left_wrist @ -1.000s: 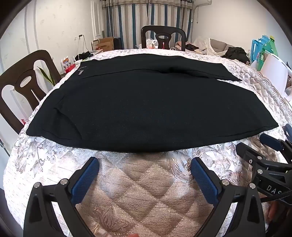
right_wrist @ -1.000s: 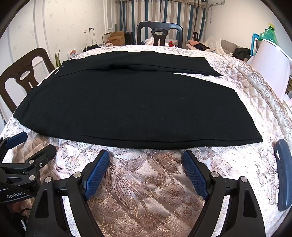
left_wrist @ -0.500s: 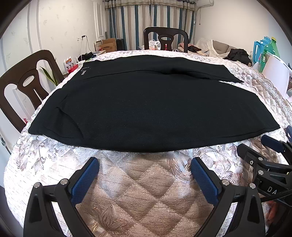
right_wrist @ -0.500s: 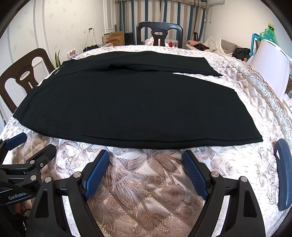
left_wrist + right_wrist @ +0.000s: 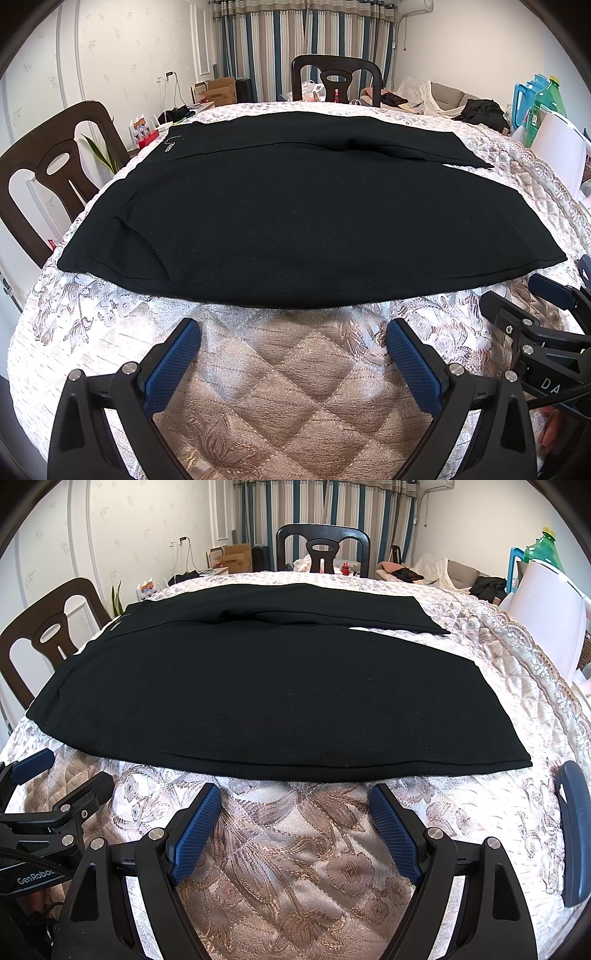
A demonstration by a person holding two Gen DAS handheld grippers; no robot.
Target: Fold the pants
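Note:
Black pants (image 5: 295,214) lie flat across the quilted table, waistband at the left, legs running right, the far leg lying apart at the back. They also show in the right wrist view (image 5: 266,686). My left gripper (image 5: 293,332) is open and empty, just short of the pants' near edge. My right gripper (image 5: 294,797) is open and empty, also just short of the near edge. The right gripper shows at the right of the left wrist view (image 5: 546,314), and the left gripper at the left of the right wrist view (image 5: 55,786).
The table has a beige quilted cloth (image 5: 295,387). Dark wooden chairs stand at the left (image 5: 40,158) and far side (image 5: 336,77). A white box (image 5: 546,616) and green and blue bottles (image 5: 535,103) stand at the table's right edge. A dark blue object (image 5: 574,830) lies at near right.
The left gripper has tilted up and drawn back slightly, so the pants sit lower in its view. The right gripper has barely moved. Both jaws stay open.

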